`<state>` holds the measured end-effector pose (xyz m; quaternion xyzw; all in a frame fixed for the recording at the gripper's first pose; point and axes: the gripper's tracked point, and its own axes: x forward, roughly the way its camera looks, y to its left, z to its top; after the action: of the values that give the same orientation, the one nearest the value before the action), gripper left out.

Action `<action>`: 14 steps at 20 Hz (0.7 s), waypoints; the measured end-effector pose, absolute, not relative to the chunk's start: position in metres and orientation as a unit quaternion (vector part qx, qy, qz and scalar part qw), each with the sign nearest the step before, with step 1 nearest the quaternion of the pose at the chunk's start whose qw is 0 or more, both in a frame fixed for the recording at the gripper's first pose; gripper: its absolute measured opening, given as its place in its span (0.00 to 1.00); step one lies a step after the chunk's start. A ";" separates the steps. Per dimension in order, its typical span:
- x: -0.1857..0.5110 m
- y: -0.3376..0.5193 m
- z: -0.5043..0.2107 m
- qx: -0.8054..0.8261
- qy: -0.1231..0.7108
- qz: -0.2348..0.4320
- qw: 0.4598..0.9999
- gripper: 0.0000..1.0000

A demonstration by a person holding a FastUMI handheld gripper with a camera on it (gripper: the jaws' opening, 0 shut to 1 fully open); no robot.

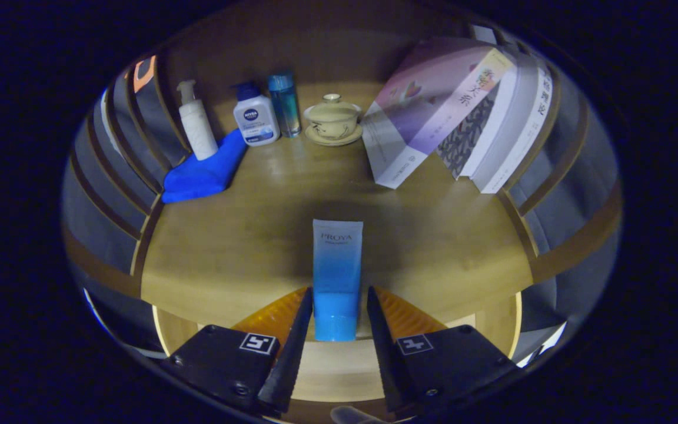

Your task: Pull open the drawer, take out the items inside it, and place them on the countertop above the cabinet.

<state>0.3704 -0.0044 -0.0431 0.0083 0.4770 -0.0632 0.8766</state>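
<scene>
gripper (338,303): parted, fingers flank the blue plastic squeeze tube (337,277), gaps both sides
tube: cap-down on wooden desk (227,259) near front edge
risk: a backing-out finger likely clips it, toppling it off

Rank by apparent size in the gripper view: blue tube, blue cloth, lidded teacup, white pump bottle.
1. Blue tube, between the open gripper fingers; nearness inflates it.
2. Blue cloth.
3-4. Lidded teacup and white pump bottle: too alike.

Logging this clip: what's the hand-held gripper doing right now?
Hand-held gripper: open, its fingers either side of the blue tube, not pressing on it.
</scene>
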 end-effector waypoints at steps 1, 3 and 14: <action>0.367 -0.003 -0.038 0.014 0.468 -0.058 0.882 0.61; 0.359 0.003 -0.027 0.018 0.447 -0.044 0.893 0.61; 0.232 0.029 0.054 -0.038 0.210 0.032 0.976 0.90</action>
<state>0.2320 0.0291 0.0537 -0.0376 0.2103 0.0323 0.9764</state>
